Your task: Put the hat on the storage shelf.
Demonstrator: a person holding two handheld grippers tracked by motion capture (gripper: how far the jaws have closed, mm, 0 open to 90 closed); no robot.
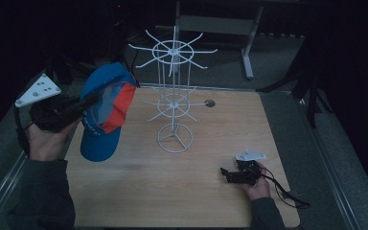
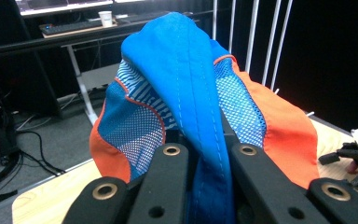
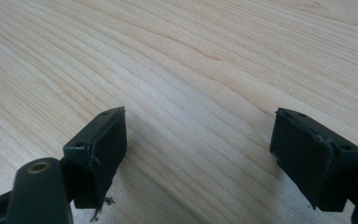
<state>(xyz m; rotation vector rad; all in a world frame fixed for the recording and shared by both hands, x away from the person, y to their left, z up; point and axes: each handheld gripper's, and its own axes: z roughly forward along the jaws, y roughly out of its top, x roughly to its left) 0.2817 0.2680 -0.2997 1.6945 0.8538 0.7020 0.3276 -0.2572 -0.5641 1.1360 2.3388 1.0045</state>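
Observation:
A blue cap with orange side panels and mesh point(image 1: 104, 110) hangs in the air over the table's left side, left of the white wire rack point(image 1: 174, 86). My left gripper point(image 1: 87, 100) is shut on the cap; in the left gripper view the two black jaws pinch a fold of its blue cloth point(image 2: 200, 116). My right gripper point(image 1: 227, 175) rests low on the wooden table point(image 1: 191, 191) near the front right, held by a hand. In the right gripper view its jaws point(image 3: 200, 149) stand wide apart over bare wood with nothing between them.
The white wire rack has two tiers of hook arms and a ring base point(image 1: 174, 139) at the table's middle back. A small dark round spot point(image 1: 210, 103) lies right of it. A cable point(image 1: 287, 194) trails from the right gripper towards the table's right edge.

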